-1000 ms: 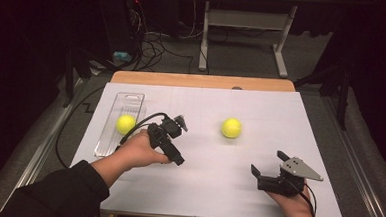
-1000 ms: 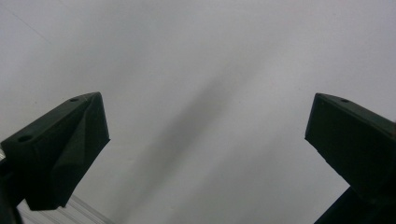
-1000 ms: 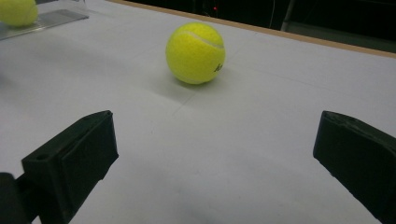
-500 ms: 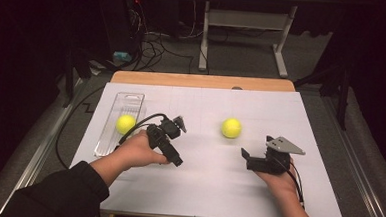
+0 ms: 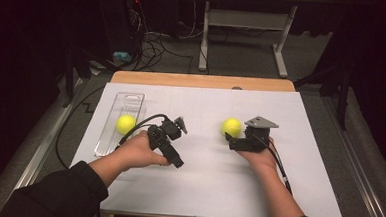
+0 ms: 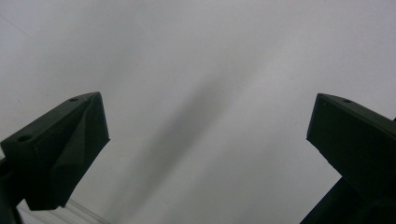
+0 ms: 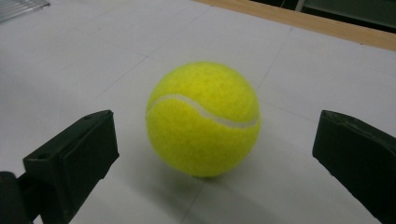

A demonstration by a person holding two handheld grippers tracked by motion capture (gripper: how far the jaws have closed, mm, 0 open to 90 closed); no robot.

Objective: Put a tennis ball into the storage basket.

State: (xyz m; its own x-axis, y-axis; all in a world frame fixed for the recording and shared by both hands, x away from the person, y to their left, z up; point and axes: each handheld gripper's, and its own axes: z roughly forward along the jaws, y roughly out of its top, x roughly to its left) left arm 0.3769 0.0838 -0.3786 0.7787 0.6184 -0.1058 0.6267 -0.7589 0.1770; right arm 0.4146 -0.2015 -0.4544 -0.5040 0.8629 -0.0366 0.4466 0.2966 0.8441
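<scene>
One yellow tennis ball [image 5: 231, 127] rests on the white table sheet [image 5: 207, 189]. My right gripper [image 5: 233, 141] sits just in front of it. In the right gripper view that ball [image 7: 203, 119] lies between and a little beyond the wide-apart jaws of the right gripper [image 7: 215, 123], touching neither. A second tennis ball [image 5: 125, 124] lies inside a clear plastic tray [image 5: 131, 99] at the left. My left gripper [image 5: 174, 157] is held right of the tray. In its own view, the left gripper [image 6: 205, 121] is open over bare white sheet, holding nothing.
The wooden table edge [image 5: 202, 81] runs along the far side. A cable [image 5: 69, 132] trails off the left edge from the left gripper. Table legs and wires [image 5: 204, 39] stand on the dark floor beyond. A corner of the clear tray [image 6: 70, 214] shows beside the left jaw.
My right gripper has moved from the table's lower right up and left to the free ball. The left gripper and both balls have stayed put.
</scene>
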